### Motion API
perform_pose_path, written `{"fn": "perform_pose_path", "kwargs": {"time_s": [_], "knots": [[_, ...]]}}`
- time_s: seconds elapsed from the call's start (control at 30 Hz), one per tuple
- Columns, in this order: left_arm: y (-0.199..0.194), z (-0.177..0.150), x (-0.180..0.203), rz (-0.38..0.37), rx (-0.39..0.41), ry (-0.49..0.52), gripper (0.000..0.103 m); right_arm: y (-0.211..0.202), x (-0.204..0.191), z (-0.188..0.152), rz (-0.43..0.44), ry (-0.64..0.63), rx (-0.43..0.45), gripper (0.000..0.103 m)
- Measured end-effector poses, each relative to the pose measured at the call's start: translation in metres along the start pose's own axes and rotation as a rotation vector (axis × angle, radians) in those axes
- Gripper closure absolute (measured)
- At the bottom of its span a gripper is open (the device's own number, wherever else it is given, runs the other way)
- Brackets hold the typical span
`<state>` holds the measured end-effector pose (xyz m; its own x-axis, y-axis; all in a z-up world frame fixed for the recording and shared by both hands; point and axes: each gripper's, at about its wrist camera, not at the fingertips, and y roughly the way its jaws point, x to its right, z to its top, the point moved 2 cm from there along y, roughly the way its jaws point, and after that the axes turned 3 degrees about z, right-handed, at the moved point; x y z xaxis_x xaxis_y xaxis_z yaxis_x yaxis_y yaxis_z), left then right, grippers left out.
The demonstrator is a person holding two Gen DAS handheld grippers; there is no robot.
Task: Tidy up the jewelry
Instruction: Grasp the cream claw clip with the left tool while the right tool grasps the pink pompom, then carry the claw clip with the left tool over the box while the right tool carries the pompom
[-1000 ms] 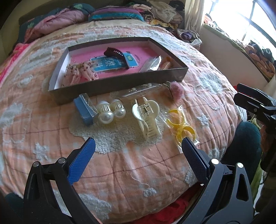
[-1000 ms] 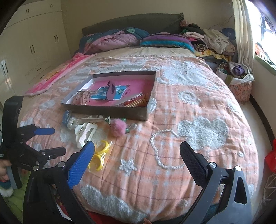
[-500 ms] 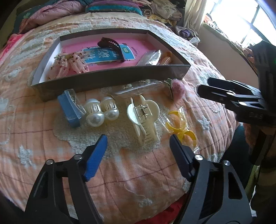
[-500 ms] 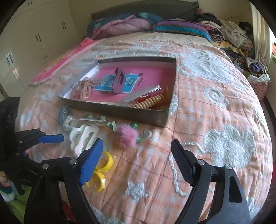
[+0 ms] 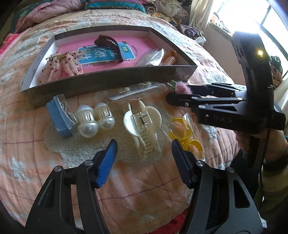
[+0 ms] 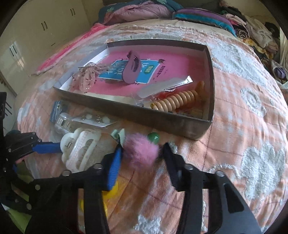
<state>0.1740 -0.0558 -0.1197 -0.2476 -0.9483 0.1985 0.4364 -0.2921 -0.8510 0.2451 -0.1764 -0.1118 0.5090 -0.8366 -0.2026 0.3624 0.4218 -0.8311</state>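
Note:
A shallow grey box [image 5: 111,81] [image 6: 136,115] with a pink floor lies on the bed; it holds a dark hair clip [image 5: 106,40], a pink scrunchie [image 5: 61,64] and an orange spiral tie [image 6: 176,102]. In front of it lie a cream claw clip [image 5: 144,126] [image 6: 79,151], two pearl pieces [image 5: 93,119], a blue card [image 5: 59,118], yellow rings [image 5: 185,135] and a pink pompom clip [image 6: 140,151] [image 5: 181,88]. My left gripper [image 5: 144,149] is open around the claw clip's near end. My right gripper [image 6: 142,154] is open with its fingers either side of the pompom.
A clear packet of small studs [image 5: 135,91] lies against the box's front wall. A green bead [image 6: 153,137] sits beside the pompom. Pillows and clothes [image 6: 180,12] pile at the bed's head. White wardrobes [image 6: 27,45] stand at the left. The bed edge is near below both grippers.
Both grippers have moved forward and down toward the items. The left now brackets the claw clip; the right has closed in on the pompom and its fingers have narrowed.

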Motion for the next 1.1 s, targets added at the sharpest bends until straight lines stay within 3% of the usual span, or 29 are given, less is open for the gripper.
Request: {"fn": "perform_pose_path", "kwargs": {"time_s": [0.27,0.43,0.67,1.1], "knots": [[0.018,0.010,0.010,0.014,-0.006,0.012,0.057,-0.025,0.013,-0.009,-0.001,0.077,0.068,0.070],[0.025,0.016,0.010,0.039,0.005,0.005,0.078,-0.052,0.022,-0.021,-0.028,0.129,0.126,0.070],[0.016,0.016,0.016,0.026,0.037,0.031,0.080,-0.088,0.017,-0.030,-0.032,0.147,0.225,0.070],[-0.031,0.012,0.044,-0.012,0.118,0.096,0.082,-0.116,0.004,-0.047,-0.018,0.168,0.280,0.070]]}}
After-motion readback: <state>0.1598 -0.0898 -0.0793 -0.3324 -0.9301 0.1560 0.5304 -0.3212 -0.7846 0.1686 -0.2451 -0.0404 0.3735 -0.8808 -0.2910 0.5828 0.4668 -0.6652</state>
